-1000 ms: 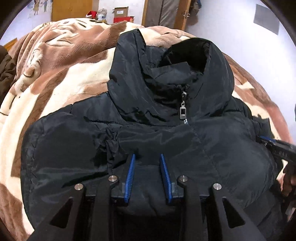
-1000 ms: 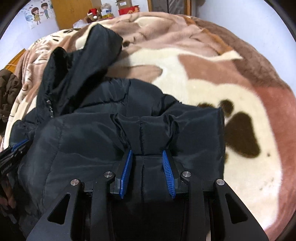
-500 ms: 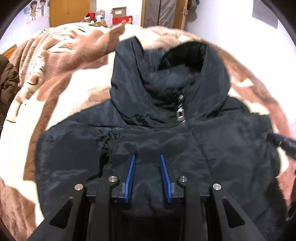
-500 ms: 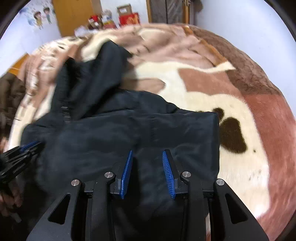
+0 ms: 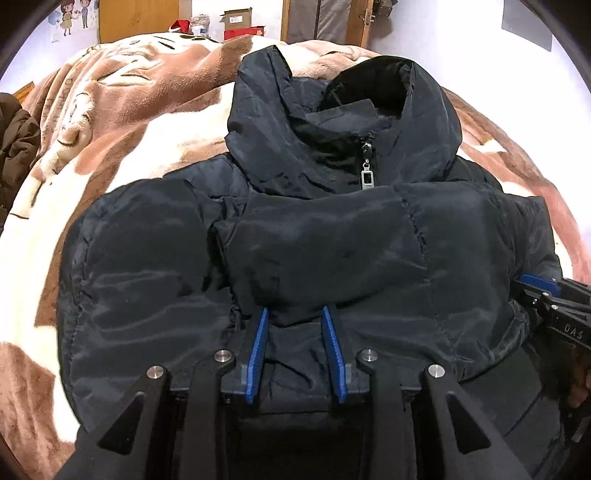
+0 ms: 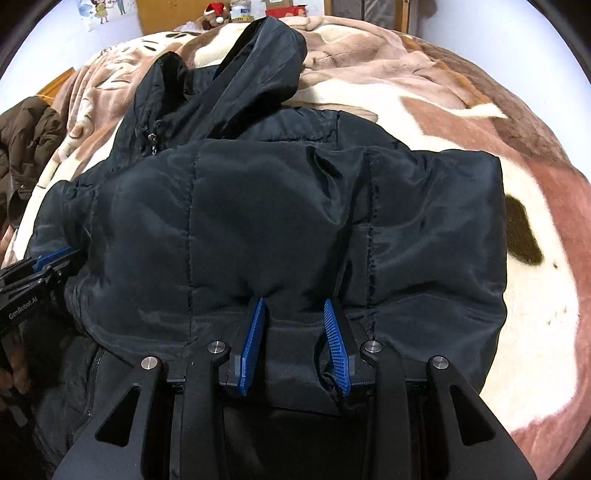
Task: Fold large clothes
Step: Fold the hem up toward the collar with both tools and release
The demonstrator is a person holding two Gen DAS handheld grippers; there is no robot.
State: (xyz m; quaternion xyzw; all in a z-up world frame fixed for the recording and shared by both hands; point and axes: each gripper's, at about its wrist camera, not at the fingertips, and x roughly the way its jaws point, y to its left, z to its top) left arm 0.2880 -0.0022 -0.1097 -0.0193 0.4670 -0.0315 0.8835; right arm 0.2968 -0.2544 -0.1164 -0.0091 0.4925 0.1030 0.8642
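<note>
A black padded hooded jacket (image 5: 332, 236) lies on a bed, its zip pull (image 5: 366, 176) facing up and its hood toward the far end. Its lower part is folded up over the chest. My left gripper (image 5: 294, 313) is shut on the jacket's folded hem, with fabric pinched between the blue pads. My right gripper (image 6: 294, 302) is shut on the same hem of the jacket (image 6: 295, 206) further right. The right gripper also shows at the right edge of the left wrist view (image 5: 543, 291), and the left gripper at the left edge of the right wrist view (image 6: 48, 262).
A plush brown and cream blanket (image 5: 110, 122) covers the bed (image 6: 480, 122). A brown coat (image 6: 26, 140) lies at the left edge. Boxes and wooden cupboards (image 5: 144, 14) stand against the far wall.
Both grippers have carried the jacket's hem forward toward the collar. The folded layer now lies flatter over the chest, just below the zip pull.
</note>
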